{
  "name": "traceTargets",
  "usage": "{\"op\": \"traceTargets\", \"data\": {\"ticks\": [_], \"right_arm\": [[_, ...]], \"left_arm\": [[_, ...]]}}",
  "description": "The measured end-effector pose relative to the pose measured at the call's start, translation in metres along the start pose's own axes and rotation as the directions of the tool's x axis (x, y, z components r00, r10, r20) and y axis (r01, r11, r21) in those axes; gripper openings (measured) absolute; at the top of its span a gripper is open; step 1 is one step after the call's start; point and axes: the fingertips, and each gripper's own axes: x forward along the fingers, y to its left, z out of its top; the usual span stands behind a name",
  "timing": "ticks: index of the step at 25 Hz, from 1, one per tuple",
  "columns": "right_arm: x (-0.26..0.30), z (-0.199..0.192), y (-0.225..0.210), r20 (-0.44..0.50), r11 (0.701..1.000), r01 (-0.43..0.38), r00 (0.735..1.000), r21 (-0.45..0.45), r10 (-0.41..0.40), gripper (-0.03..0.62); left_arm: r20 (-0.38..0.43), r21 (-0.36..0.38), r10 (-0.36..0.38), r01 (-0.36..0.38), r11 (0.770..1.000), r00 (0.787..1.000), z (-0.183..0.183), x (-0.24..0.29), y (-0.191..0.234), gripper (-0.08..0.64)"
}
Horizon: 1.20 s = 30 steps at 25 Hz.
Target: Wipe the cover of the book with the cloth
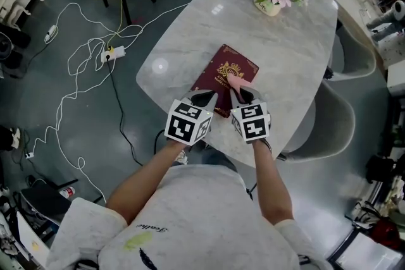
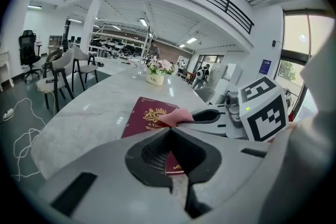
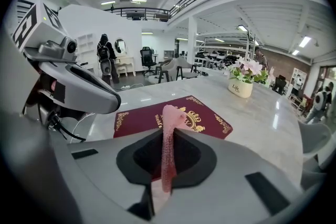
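Right fingers [image 3: 231, 178] tight on cloth [image 3: 169, 128] over book [image 3: 139, 119]; left fingers [image 2: 100, 165] closed at its edge.

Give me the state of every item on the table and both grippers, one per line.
right gripper: shut on the pink cloth.
left gripper: shut, nothing between its jaws, over the book's near edge.
book: closed, flat on the table, cover up.
pink cloth: pinched upright in the right gripper, its tip over the book's cover.
flower pot: upright at the table's far end.
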Motion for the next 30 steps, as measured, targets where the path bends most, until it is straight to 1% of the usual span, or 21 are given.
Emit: {"op": "traceTargets", "data": {"ticks": [23, 30], "right_arm": [[-0.019, -0.016, 0.049, -0.025, 1.000, 0.008, 1.000, 0.000, -0.008, 0.020], [-0.024, -0.019, 0.061, -0.027, 1.000, 0.011, 1.000, -0.003, -0.011, 0.020]], "left_arm": [[0.018, -0.007, -0.019, 0.020, 1.000, 1.000, -0.021, -0.035, -0.001, 0.006], [0.026, 0.001, -0.029, 0.029, 1.000, 0.999, -0.026, -0.044, -0.003, 0.007]]}}
